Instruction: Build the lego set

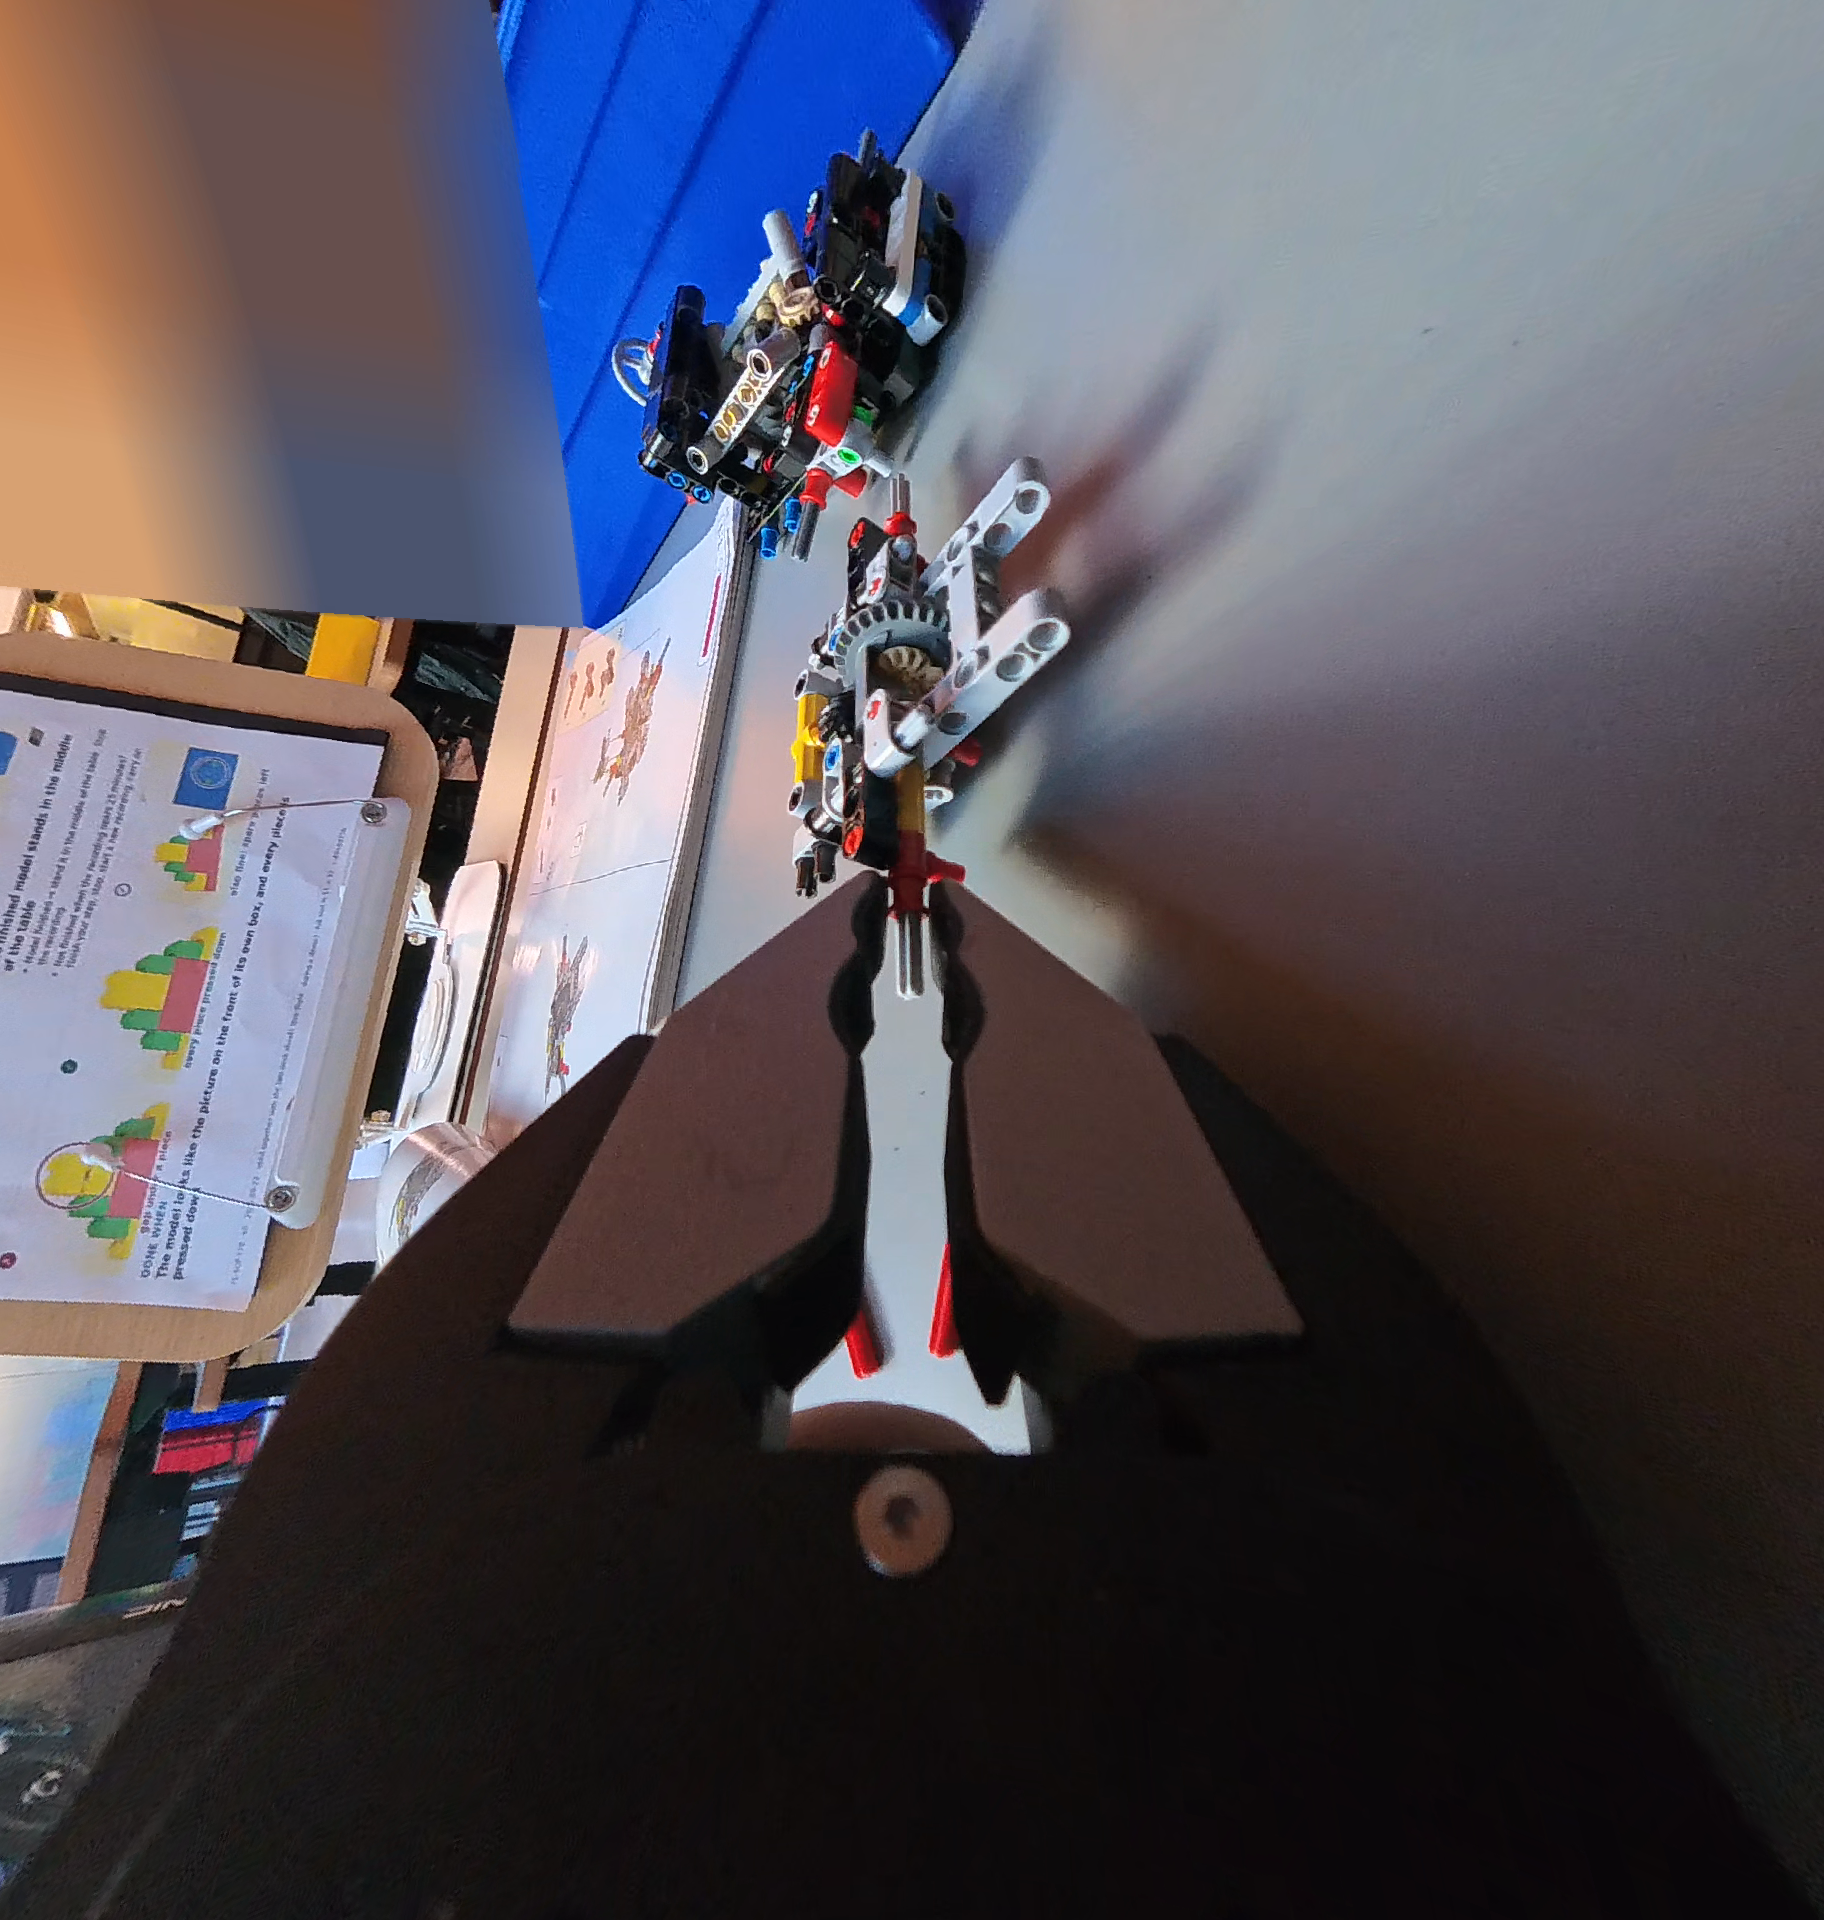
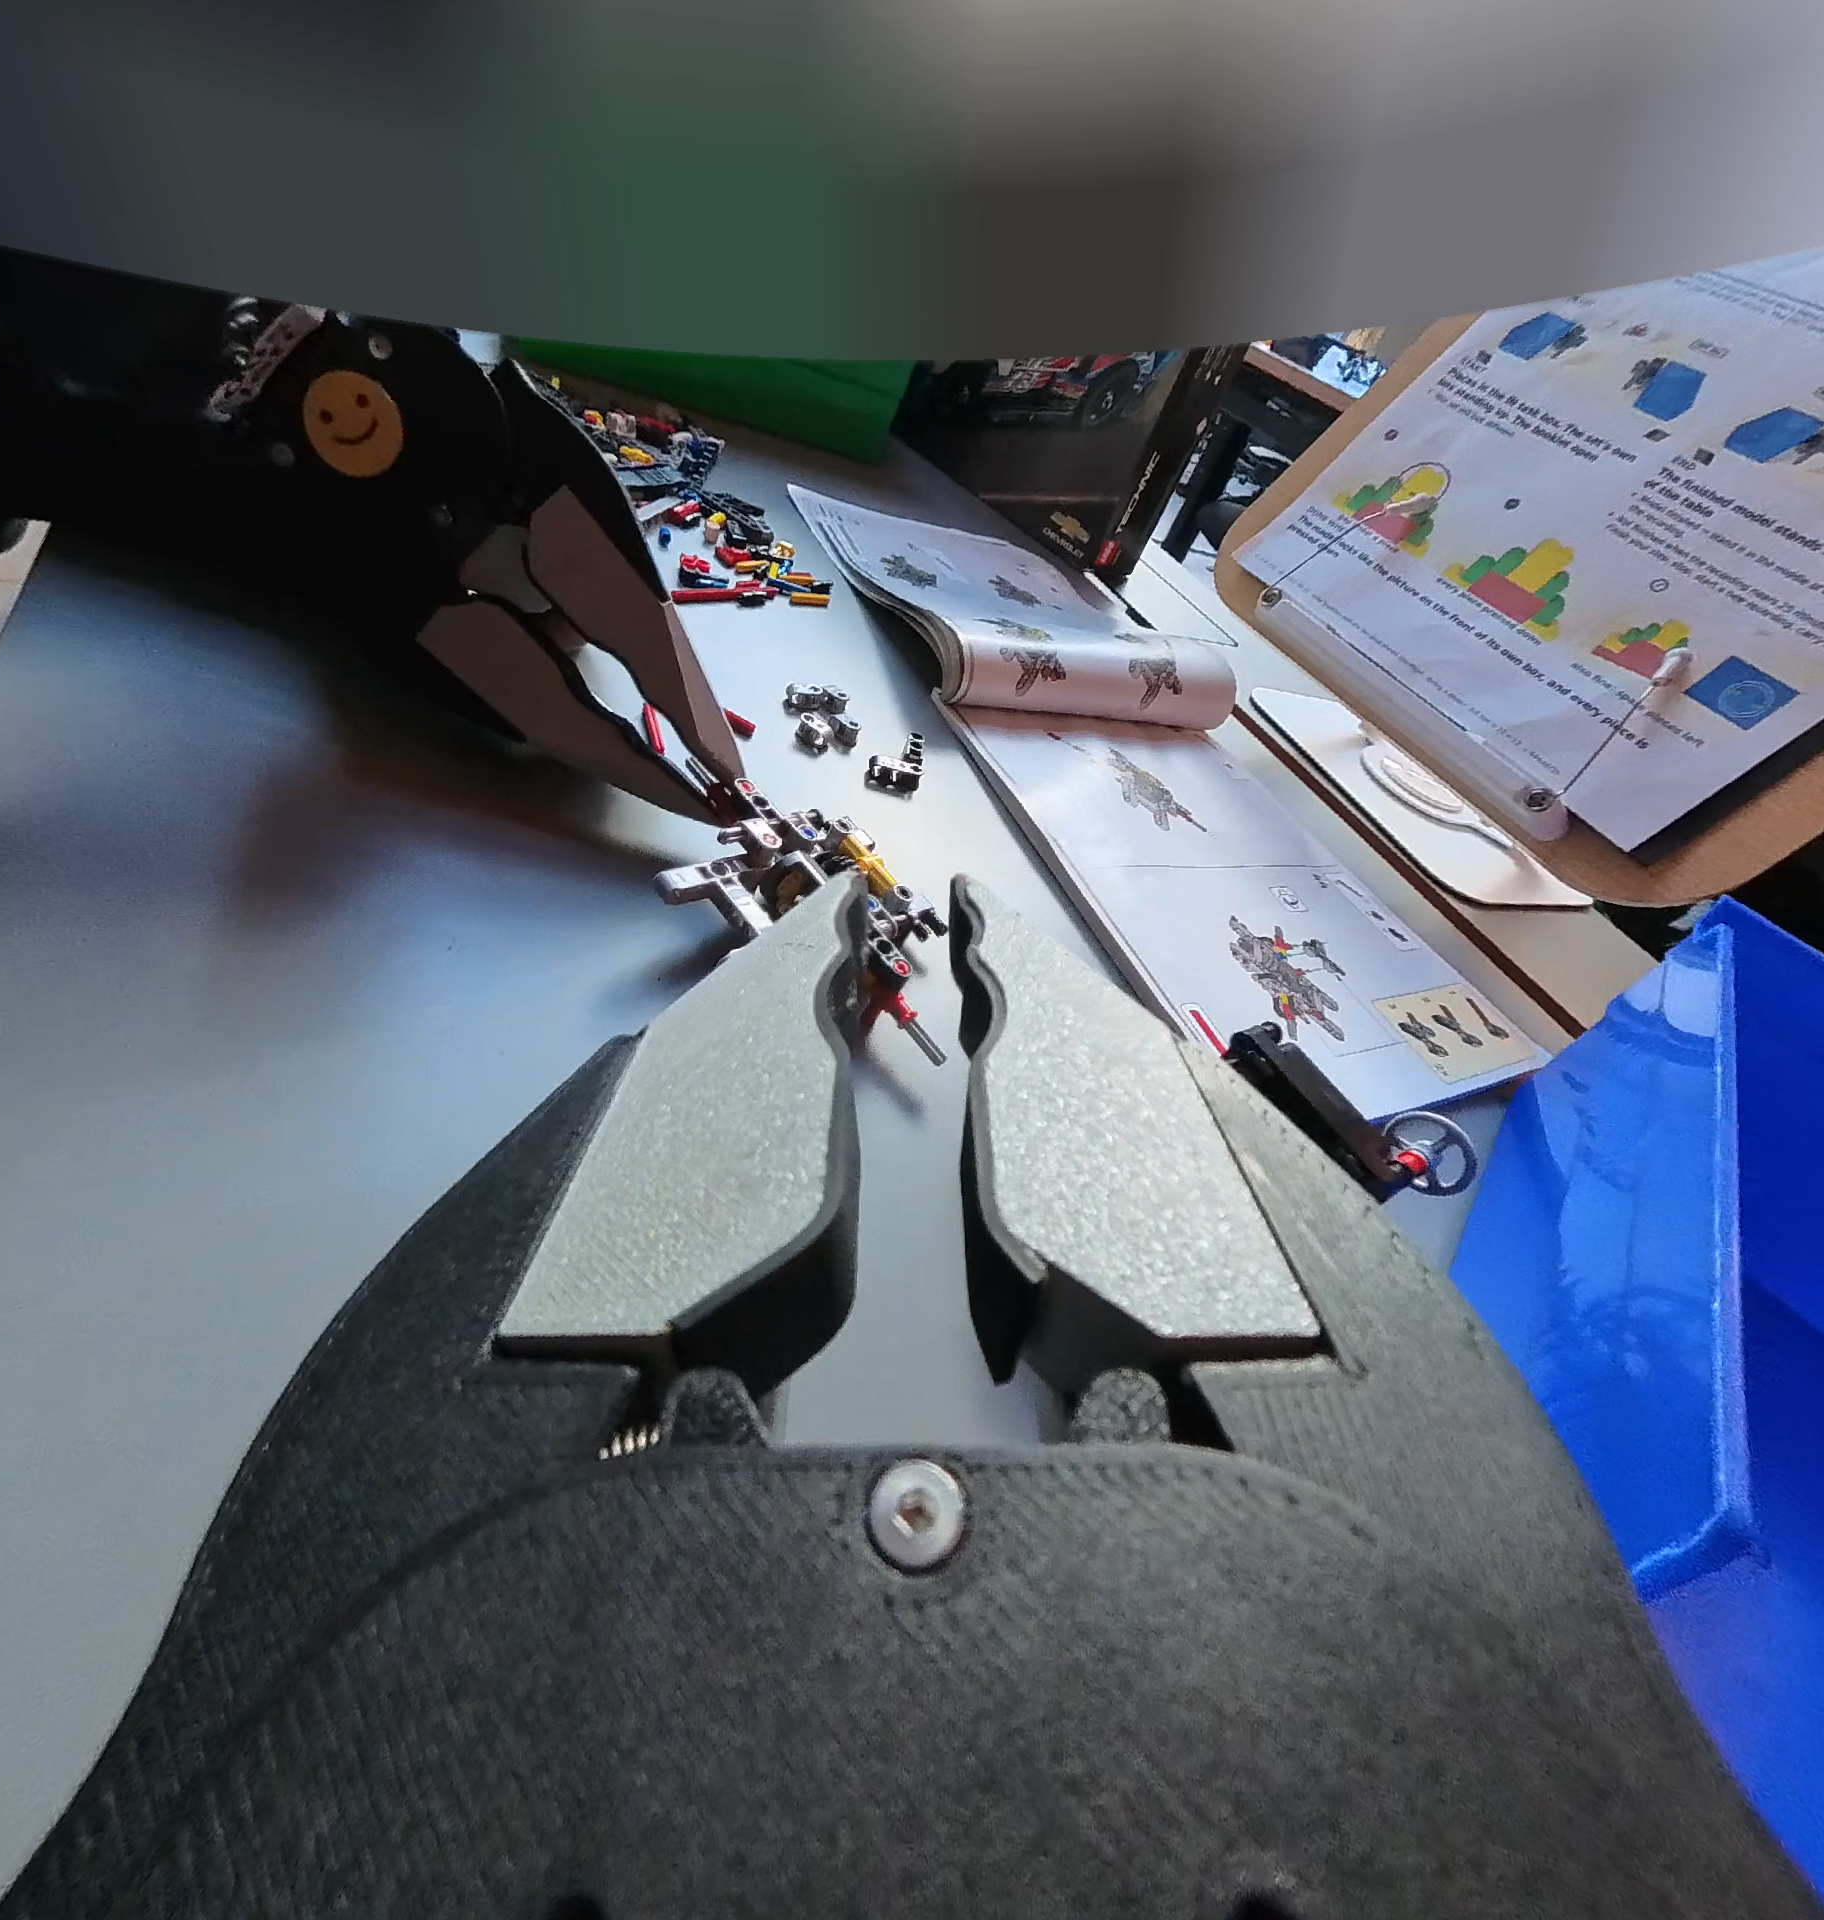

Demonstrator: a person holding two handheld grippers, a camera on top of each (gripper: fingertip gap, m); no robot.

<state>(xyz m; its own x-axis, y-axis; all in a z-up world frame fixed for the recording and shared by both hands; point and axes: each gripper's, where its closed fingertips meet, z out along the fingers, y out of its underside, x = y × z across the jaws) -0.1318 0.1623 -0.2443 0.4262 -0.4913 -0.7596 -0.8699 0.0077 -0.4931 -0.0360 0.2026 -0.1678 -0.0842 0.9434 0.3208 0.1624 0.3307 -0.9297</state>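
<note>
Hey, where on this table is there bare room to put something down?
The widest bare stretch is the grey table left of the small model, on the near side of the left gripper. Crowded: loose pieces beyond it, grey connectors and the open booklet to the right, then the blue bin.

Open booklet [image 2: 1178,831], blue bin [image 2: 1718,1247], instruction board [image 2: 1573,582].

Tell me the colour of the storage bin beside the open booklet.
Bright blue. The storage bin shows best in the right wrist view, at the right edge by the open booklet.
</note>
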